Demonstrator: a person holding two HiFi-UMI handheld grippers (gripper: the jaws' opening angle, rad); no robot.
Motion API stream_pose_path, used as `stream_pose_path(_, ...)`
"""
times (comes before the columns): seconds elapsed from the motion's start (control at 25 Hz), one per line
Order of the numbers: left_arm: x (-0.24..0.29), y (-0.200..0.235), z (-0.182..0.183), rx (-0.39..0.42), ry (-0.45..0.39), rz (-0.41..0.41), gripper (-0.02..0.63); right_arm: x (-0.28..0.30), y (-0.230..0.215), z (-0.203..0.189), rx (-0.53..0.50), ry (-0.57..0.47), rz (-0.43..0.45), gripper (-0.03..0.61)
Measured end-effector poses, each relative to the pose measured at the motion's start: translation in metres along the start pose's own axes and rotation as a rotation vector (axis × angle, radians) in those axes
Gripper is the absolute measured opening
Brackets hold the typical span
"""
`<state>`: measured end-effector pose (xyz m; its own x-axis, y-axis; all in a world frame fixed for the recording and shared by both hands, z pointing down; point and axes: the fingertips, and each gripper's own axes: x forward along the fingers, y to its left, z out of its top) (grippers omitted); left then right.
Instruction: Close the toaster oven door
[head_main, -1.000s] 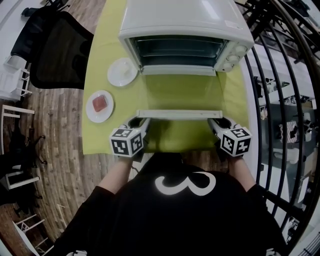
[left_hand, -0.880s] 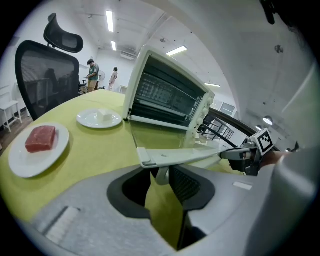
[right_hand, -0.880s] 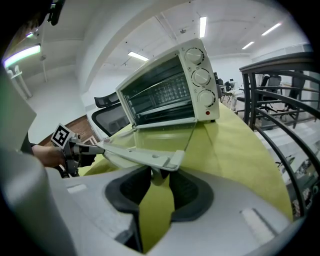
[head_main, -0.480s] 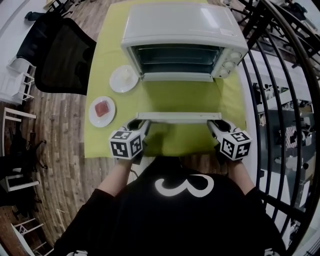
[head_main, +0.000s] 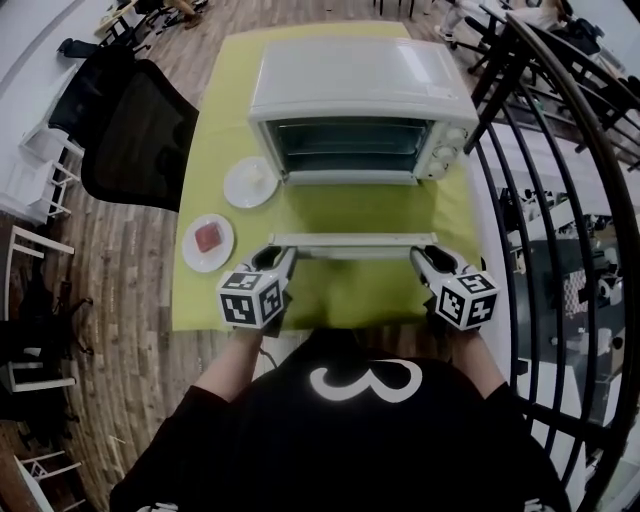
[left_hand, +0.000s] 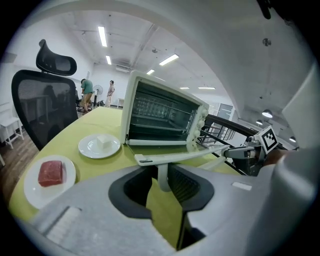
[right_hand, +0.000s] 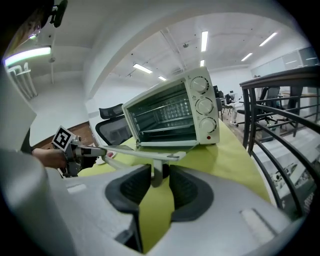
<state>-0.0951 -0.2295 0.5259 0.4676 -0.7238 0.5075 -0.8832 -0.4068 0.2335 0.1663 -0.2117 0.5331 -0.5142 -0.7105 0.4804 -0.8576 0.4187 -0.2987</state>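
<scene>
Nearest the head camera I saw the wearer's black shirt (head_main: 350, 430), with both forearms reaching forward. My left gripper (left_hand: 161, 175) had its jaws partly open around the left post of the long white bar handle (head_main: 355, 240). They had just been closing, yet a slim gap showed beside the post, so the pads did not clamp it. My right gripper (right_hand: 159, 176) stood the same way at the handle's other post, which was close to 1 pad with a gap at the other. The bar ran just above both pairs of jaws.

The glass toaster oven door (head_main: 350, 212) was open, hinged at the oven's lower front. Its handle edge was clear of the yellow-green tablecloth (head_main: 330, 295). Left of it sat 2 round white plates. The nearer plate (head_main: 192, 252) carried a red square block (head_main: 206, 238), and the farther plate (head_main: 238, 192) a small pale piece.

Beyond stood the white box-shaped toaster oven (head_main: 360, 75), with a wire rack inside and 3 knobs (head_main: 447, 152) at its right front. A black mesh office chair (head_main: 140, 130) stood off the table's left, and a black metal railing (head_main: 560, 200) ran along its right.
</scene>
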Motion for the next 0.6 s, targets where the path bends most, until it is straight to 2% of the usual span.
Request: stream_pose_path(0.6, -0.014, -0.004, 0.051, 0.024, -0.086, -0.001, 0.107, -0.015, 0.009, 0.048, -0.023, -0.088, -0.011, 0.117)
